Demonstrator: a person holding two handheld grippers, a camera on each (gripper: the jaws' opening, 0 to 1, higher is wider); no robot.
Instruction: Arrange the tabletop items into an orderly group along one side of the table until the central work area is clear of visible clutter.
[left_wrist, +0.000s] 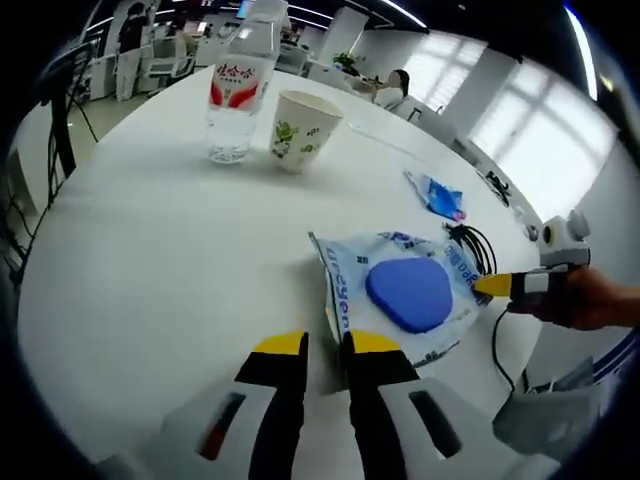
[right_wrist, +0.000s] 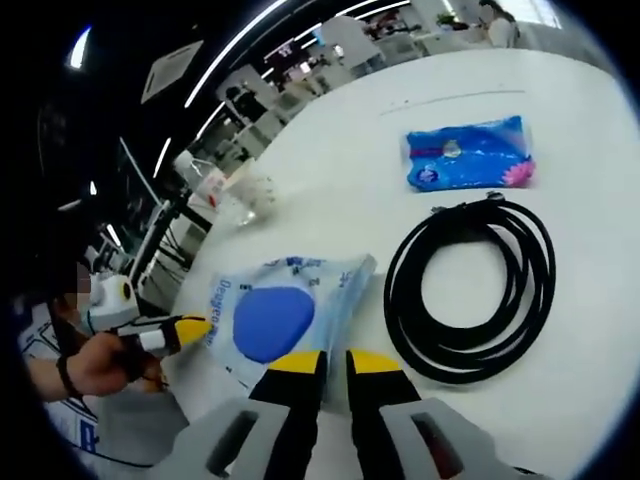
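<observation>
A: Where does the clear bag (left_wrist: 400, 290) with the blue round pad (left_wrist: 410, 294) lie?

B: Flat on the white table (left_wrist: 170, 260), and I take it as the landmark. In the left gripper view the left tool (left_wrist: 325, 345) has its yellow-tipped jaws at the bag's near edge, drawn close together with a narrow gap; whether they pinch the plastic, I cannot tell.

A: And the other one?

B: In the right gripper view the right tool (right_wrist: 325, 362) has its jaws at the opposite edge of the bag (right_wrist: 290, 310), again nearly closed, and again I cannot tell whether they grip it. The blue pad (right_wrist: 272, 322) lies just beyond its tips.

A: What else is near the bag?

B: In the right gripper view a coiled black cable (right_wrist: 468, 290) lies just beside it, and a blue wipes packet (right_wrist: 468, 152) lies beyond the coil (farther from the bag). In the left gripper view a paper cup (left_wrist: 303, 129) and a water bottle (left_wrist: 238, 88) stand upright side by side, well apart from the bag, toward the table's far side.

A: Does either tool show in the other's view?

B: Yes, each yellow tip reaches in at the bag's edge, held by a hand (left_wrist: 590, 298).
</observation>
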